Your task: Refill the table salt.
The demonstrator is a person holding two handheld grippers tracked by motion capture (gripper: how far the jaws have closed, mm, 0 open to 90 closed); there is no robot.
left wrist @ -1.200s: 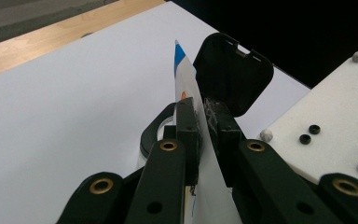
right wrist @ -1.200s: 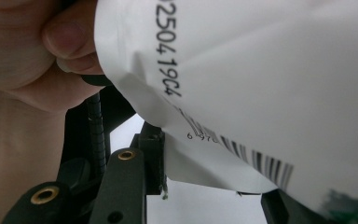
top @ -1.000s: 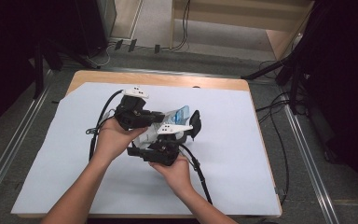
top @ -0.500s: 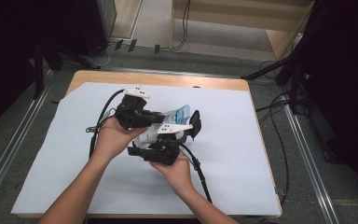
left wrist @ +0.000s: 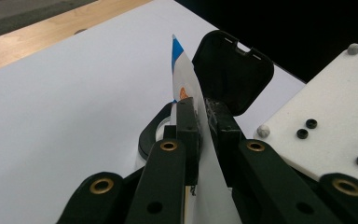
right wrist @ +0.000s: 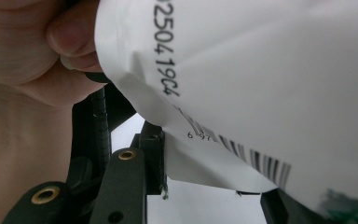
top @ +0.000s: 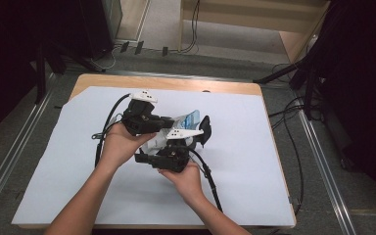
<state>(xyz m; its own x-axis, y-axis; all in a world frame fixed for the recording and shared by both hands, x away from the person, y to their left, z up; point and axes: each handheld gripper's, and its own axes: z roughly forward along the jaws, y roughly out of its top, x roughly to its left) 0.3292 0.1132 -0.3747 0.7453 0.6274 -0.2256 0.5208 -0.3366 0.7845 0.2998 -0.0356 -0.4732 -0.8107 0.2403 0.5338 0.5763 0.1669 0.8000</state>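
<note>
Jaws of the left gripper [left wrist: 204,122] were clamped on the white packet [left wrist: 186,79] above the table [top: 225,87] while the right gripper [right wrist: 214,186] gripped its lower edge, apparently to tear it open.

A wooden table under a pale sheet

The table [top: 176,83] has a light wooden top, whose bare wood shows as a strip along the far edge, well beyond the fingertips of both grippers. A large white sheet [top: 254,161] lies directly on it and covers nearly all the rest, running out past the fingers on every side; its far left corner is cut at a slant, leaving a wedge of wood bare there. In the left gripper view the same sheet [left wrist: 74,107] spreads out beside and ahead of the fingers, with the wooden strip [left wrist: 51,35] beyond it. A small dark spot [top: 205,91] sits on the wood just past the sheet's far edge.
</note>
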